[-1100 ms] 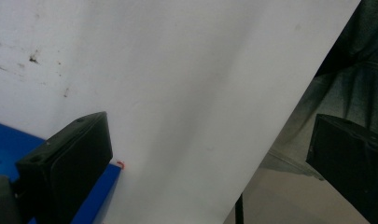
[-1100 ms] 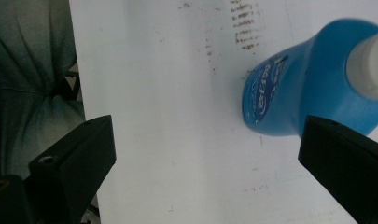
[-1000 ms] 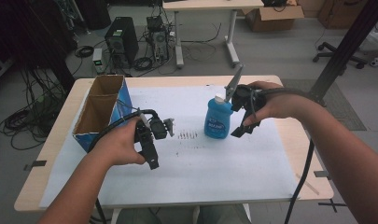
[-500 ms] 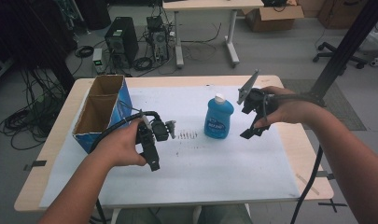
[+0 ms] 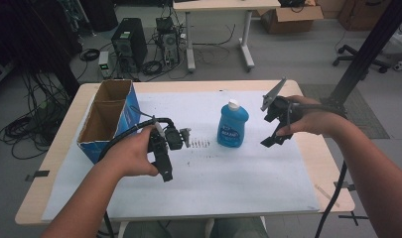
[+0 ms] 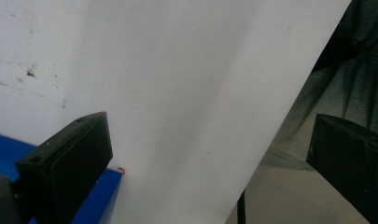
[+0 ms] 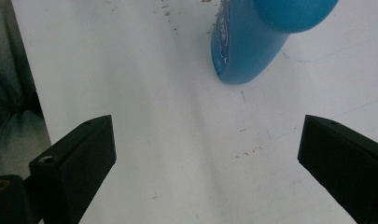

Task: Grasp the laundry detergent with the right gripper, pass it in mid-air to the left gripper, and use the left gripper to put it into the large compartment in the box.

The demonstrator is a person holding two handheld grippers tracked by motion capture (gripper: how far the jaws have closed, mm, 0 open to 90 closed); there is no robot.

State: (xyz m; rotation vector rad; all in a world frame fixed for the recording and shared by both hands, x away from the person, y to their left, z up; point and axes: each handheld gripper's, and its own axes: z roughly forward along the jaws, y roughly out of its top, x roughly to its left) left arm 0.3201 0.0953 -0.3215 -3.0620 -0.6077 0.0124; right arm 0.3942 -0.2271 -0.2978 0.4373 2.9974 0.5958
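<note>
A light wooden surface (image 5: 332, 191) is covered almost edge to edge by a white paper sheet (image 5: 238, 173). On the sheet a blue dish-soap bottle (image 5: 233, 124) stands upright near the middle, with an open cardboard box (image 5: 106, 119) at the left edge.

The right gripper (image 7: 205, 163) hangs above the white-covered tabletop (image 7: 144, 93) with its two black jaws spread wide apart and nothing between them. Beyond them stands a blue bottle (image 7: 252, 42), clear of both jaws, with small dark specks scattered on the covering.
</note>
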